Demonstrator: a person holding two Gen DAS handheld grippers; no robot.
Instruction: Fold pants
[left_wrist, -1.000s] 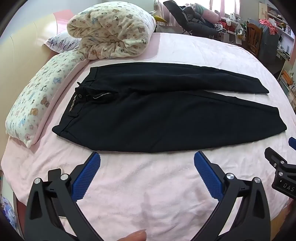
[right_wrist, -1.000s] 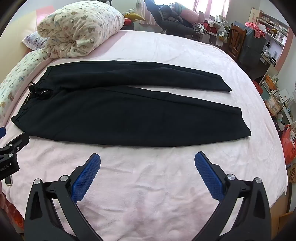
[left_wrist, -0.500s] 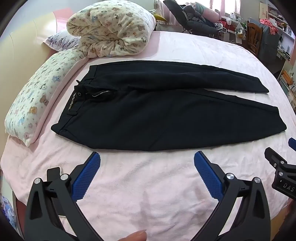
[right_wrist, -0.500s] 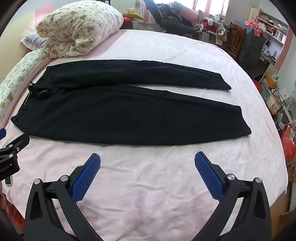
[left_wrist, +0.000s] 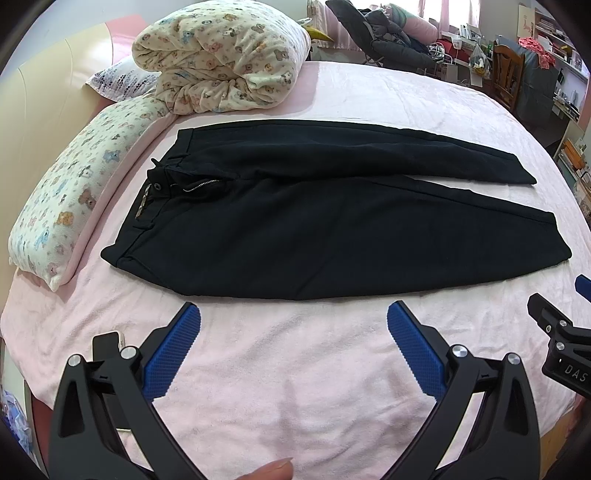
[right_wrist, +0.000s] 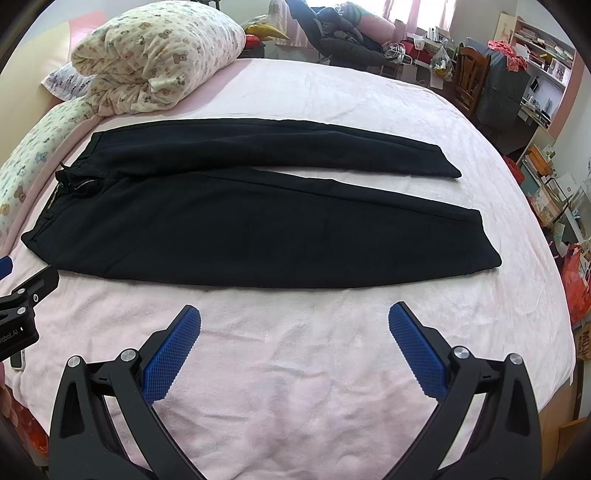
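Bedroom, wide bed covered by a fuzzy pale pink blanket (left_wrist: 295, 387) filling both views. Nearest the camera, the left gripper (left_wrist: 293, 319), black frame with 2 blue textured pads, spread wide, holding nothing, hovering over bare blanket at the near edge. A fingertip (left_wrist: 271, 470) shows at the bottom of the left view. A small white phone-like object (left_wrist: 119, 336) lies on the blanket by the left finger; can't tell exactly what it is. The right gripper (right_wrist: 294, 319), same build, also spread wide and empty, over bare blanket to the right of the left one; its black body edges into the left view at far right.

Just beyond both grippers: the black long pants (left_wrist: 325, 229), laid flat across the bed, unfolded, waistband on the left, 2 legs running right. Fly open, metal zipper (left_wrist: 201, 184) and button visible. Legs touch near the crotch and part slightly toward the cuffs (right_wrist: 484, 240). Near leg sits just ahead of the pads, not touched.

Left of the waistband: long bear-print white pillow (left_wrist: 70, 199). Behind it: rolled cream bear-print quilt (left_wrist: 221, 59). Far back: dark clothes heap (right_wrist: 343, 44), wooden chair (right_wrist: 471, 79), cluttered shelves (right_wrist: 535, 55).
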